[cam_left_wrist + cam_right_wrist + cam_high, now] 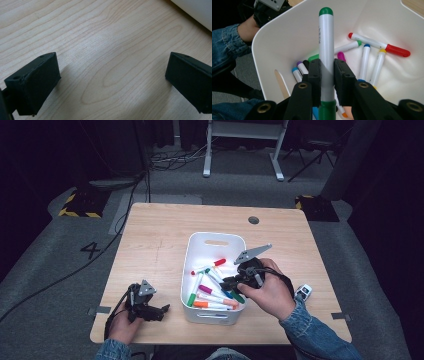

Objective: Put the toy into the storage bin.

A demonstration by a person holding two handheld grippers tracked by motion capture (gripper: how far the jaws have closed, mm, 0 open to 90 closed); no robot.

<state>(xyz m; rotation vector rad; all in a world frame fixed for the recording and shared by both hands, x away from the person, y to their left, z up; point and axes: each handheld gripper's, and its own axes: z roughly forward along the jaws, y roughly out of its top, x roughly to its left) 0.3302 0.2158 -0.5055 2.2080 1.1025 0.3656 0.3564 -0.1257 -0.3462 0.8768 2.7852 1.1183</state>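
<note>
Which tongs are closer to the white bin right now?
Right. The right tongs are over the white bin, clamping a green marker; the left tongs rest on the table beside it.

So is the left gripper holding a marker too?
No, the left gripper stands open over the bare wooden table, nothing between its jaws.

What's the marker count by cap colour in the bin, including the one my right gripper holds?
Green markers: 2, one in the right gripper
Red marker: 1
Blue markers: 2
Yellow marker: 1
Magenta marker: 1
Purple marker: 1
Orange marker: 1, mostly hidden
Total: 9 that can be told apart
</note>
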